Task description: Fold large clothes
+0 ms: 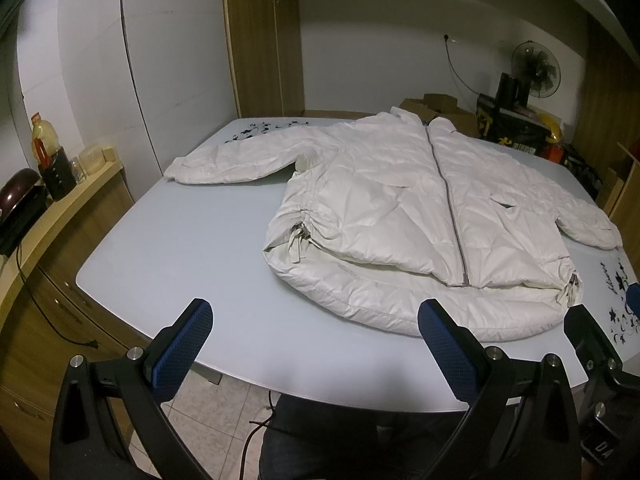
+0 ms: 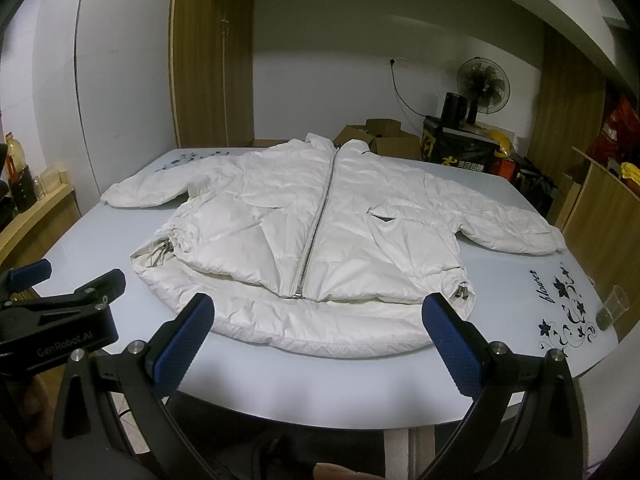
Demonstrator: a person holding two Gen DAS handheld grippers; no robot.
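Item: white puffer jacket [image 2: 320, 232], zipped, front up, laid flat on pale blue glass table [image 1: 160, 272]; collar at far side, hem toward near edge. Both sleeves out to sides: left sleeve [image 1: 236, 156] w/ cuff near the far-left floral print, right sleeve [image 2: 516, 224] reaching toward right table edge. Hem drawcords bunched at both lower corners.

Left gripper [image 1: 316, 344]: jaws spread wide, holding nothing, hovers over near table edge, short of hem.
Right gripper [image 2: 318, 344]: same, spread, empty, just short of hem centre.

Also on table: small clear cup [image 2: 612, 306] near right edge, beside the floral print.

Status (est.): no fold begun yet.

Risks (est.):
- Slick, puffy shell: pads may pinch top layer only, so front lifts and back stays down.
- Trapped air: folded part may spring open.
- Right sleeve sweep could knock cup off edge.
- Drawcord toggles may snag a finger.
- Hem near table edge: a pull toward the person could slide the jacket off.
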